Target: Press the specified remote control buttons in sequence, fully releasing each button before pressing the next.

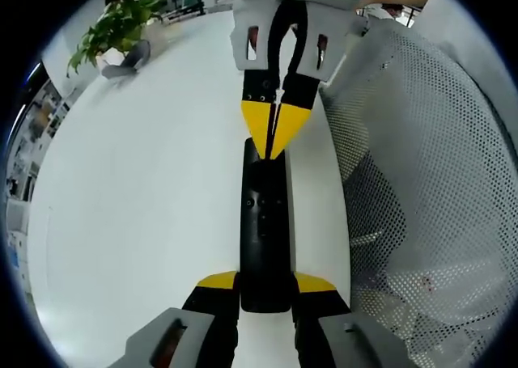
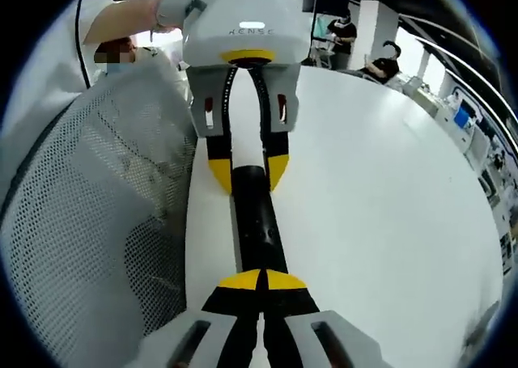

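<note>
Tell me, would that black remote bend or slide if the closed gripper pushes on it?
The remote looks like a hard, straight bar, so probably stiff. The left gripper clamps one end, so sliding seems unlikely. The right gripper, jaws shut, presses its other end; the smooth white table might otherwise let it skid.

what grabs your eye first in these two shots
A long black remote lies on the white table, clamped at one end by the left gripper. The right gripper, yellow fingers closed together, touches its far end. A white mesh chair back sits by the table edge, a potted plant beyond.
</note>
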A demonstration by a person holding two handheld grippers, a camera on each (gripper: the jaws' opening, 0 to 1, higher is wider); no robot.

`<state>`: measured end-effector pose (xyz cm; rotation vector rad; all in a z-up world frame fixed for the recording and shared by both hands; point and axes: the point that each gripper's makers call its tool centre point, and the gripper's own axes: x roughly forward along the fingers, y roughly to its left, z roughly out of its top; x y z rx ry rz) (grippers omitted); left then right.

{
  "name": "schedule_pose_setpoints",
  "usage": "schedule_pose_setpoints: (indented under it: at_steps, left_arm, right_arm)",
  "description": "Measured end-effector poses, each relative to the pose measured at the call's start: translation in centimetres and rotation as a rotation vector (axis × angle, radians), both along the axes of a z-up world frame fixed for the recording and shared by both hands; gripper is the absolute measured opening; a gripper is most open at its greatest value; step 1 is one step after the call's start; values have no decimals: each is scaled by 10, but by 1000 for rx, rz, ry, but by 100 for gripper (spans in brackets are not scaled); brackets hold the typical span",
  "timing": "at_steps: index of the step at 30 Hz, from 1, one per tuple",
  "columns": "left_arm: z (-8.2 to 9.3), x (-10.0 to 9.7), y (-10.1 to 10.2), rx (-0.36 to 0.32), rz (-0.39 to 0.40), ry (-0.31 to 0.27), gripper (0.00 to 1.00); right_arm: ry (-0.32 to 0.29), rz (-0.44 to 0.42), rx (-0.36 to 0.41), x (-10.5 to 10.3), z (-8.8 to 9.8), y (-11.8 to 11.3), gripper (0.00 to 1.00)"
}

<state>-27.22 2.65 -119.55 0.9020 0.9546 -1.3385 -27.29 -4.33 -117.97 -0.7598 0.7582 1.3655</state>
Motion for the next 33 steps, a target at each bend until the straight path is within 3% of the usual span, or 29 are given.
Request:
schedule_pose_setpoints:
  at_steps: [4, 11, 16, 19, 22, 24, 29, 33]
  left_arm:
    - [0, 0, 0, 0, 2, 0, 24]
    - [0, 0, 1, -1, -4, 3, 24]
    - [-1, -1, 1, 6, -17, 6, 24]
    - [-1, -2, 2, 7, -18, 5, 24]
    - [-1, -2, 2, 3, -12, 3, 24]
    - [-1, -2, 2, 0, -7, 2, 24]
    - [0, -1, 2, -10, -2, 4, 24]
    - [0, -1, 2, -17, 2, 5, 24]
  right_arm:
    - [-1, -7, -33, 2, -3, -1, 0]
    - [-60, 91, -119, 1, -5, 0, 0]
    - [-53, 92, -151, 1, -6, 1, 0]
    - [-45, 77, -122, 1, -5, 0, 0]
    - [-15, 16, -44, 1, -2, 0, 0]
    - [-35, -8, -6, 5, 2, 1, 0]
    - [-4, 1, 2, 3, 5, 5, 9]
    - [-2, 45, -33, -1, -3, 4, 8]
